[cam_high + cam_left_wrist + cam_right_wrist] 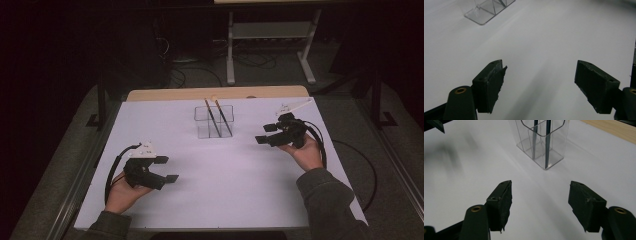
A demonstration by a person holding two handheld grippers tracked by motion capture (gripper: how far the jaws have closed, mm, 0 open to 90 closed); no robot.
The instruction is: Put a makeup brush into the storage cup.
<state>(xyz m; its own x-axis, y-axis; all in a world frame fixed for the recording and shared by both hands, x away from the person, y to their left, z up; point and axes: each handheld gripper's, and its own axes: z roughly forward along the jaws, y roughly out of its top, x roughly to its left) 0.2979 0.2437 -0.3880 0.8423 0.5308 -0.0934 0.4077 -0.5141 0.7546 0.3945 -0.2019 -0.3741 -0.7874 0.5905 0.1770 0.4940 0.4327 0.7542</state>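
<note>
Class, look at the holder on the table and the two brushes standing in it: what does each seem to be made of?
Holder: clear, glossy plastic, probably acrylic; the table shows through its walls. Brushes: dark slender handles with pale tips; material unclear, possibly painted wood or plastic.

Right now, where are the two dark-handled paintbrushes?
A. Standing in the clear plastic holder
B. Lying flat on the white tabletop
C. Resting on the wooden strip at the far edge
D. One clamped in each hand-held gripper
A: both dark-handled paintbrushes lean upright inside the clear plastic holder, while the left hand-held gripper and the right hand-held gripper are open and empty.
</note>
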